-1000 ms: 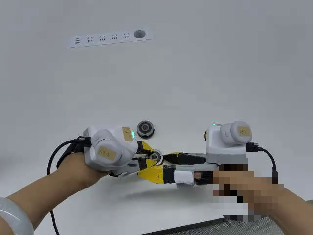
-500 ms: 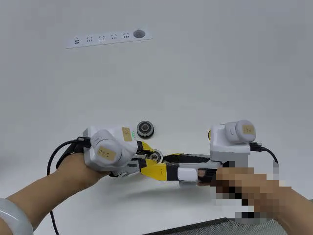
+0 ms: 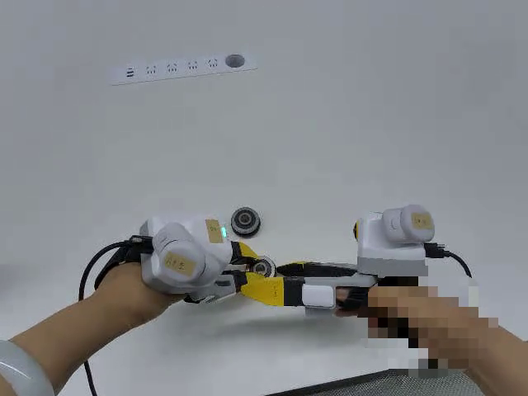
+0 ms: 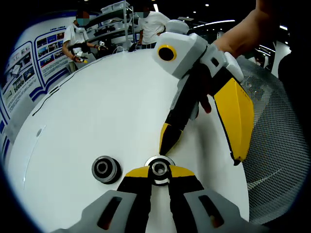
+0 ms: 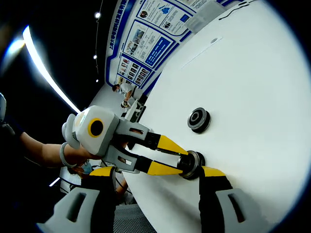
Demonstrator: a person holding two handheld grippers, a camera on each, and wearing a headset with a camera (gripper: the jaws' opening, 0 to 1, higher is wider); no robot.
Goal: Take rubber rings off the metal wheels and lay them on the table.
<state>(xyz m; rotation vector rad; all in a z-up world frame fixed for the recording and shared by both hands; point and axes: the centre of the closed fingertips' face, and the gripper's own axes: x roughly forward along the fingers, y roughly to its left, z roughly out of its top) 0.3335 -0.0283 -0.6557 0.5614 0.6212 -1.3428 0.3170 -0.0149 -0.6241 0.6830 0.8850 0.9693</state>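
My left gripper (image 3: 262, 268) (image 4: 159, 171) is shut on a small metal wheel (image 3: 264, 266) (image 4: 159, 168) (image 5: 191, 164) and holds it just above the white table (image 3: 330, 148). From the right, my right gripper (image 3: 269, 279) (image 5: 159, 173) reaches in open, with its jaws on either side of that wheel. One yellow fingertip (image 4: 165, 141) (image 5: 212, 172) rests against the wheel's edge. A second wheel (image 3: 246, 219) (image 4: 106, 169) (image 5: 199, 120), wearing a black rubber ring, lies flat on the table just beyond the grippers.
A white power strip (image 3: 181, 64) lies far back on the table. A grey mesh surface (image 3: 371, 384) (image 4: 277, 145) borders the table's near edge by the right hand. People stand at shelves (image 4: 116, 14) beyond the table's far side.
The right gripper's body has drifted slightly to the right while its jaws stay around the wheel. The left gripper keeps the wheel in the same spot.
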